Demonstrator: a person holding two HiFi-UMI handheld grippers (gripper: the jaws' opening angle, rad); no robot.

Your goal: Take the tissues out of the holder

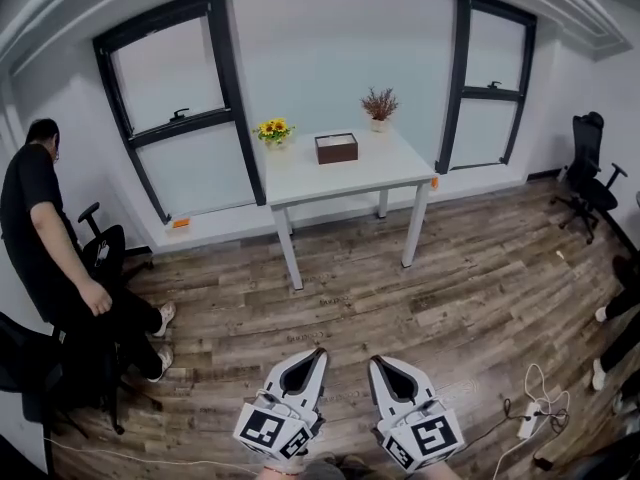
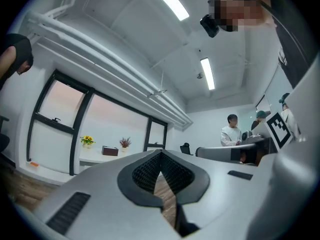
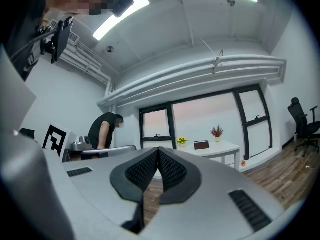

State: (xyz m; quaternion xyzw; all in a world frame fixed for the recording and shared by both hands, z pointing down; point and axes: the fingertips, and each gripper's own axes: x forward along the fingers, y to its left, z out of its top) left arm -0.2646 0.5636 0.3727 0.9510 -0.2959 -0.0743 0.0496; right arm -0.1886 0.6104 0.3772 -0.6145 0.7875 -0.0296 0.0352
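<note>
Closest to the head camera, low in its view, the left gripper (image 1: 318, 352) and the right gripper (image 1: 376, 361) are held side by side above the wooden floor (image 1: 470, 288), both pointing roughly level toward the white table (image 1: 400, 173). Along its own view, the left gripper (image 2: 161, 152) has its ribbed pads meeting at the tips, with only floor showing through the narrow slot behind them and nothing gripped. The right gripper (image 3: 159, 149) is likewise fully closed and empty. The tissue holder (image 1: 336, 148), a dark brown box, stands on the tabletop toward its far edge, about midway along it and well apart from both grippers; its contents are too small to make out. The same box shows in the left gripper view (image 2: 109, 150) and the right gripper view (image 3: 201, 144). Yellow flowers (image 1: 273, 129) stand at the tabletop's far left corner and a reddish dried plant (image 1: 379, 105) near its far right corner, so the holder sits between them. A person in black (image 1: 40, 228) stands at the left by a chair, and a black office chair (image 1: 590, 168) is at the right wall.
</note>
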